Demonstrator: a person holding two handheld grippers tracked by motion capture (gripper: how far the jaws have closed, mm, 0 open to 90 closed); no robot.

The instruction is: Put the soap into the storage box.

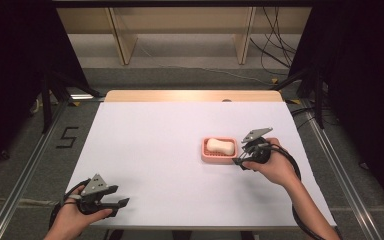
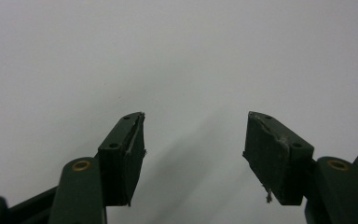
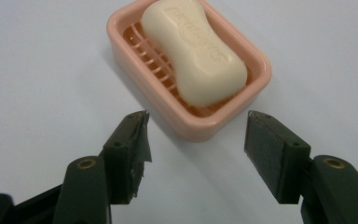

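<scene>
A cream bar of soap [image 1: 219, 145] [image 3: 193, 49] lies in a pink soap dish [image 1: 205, 151] [image 3: 200, 123] on the white table, right of centre. My right gripper [image 1: 238, 161] [image 3: 196, 130] is open just to the dish's right, its jaws standing either side of the dish's near corner without touching it. Down at the table's front left corner, my left gripper [image 1: 124, 202] [image 2: 196, 135] is open over bare white surface with nothing between its jaws.
The white table sheet [image 1: 155, 150] has a wooden strip [image 1: 190, 95] along its far edge. Metal rails [image 1: 25, 170] run along the floor on both sides, and cables [image 1: 275, 45] lie beyond the table at the back right.
</scene>
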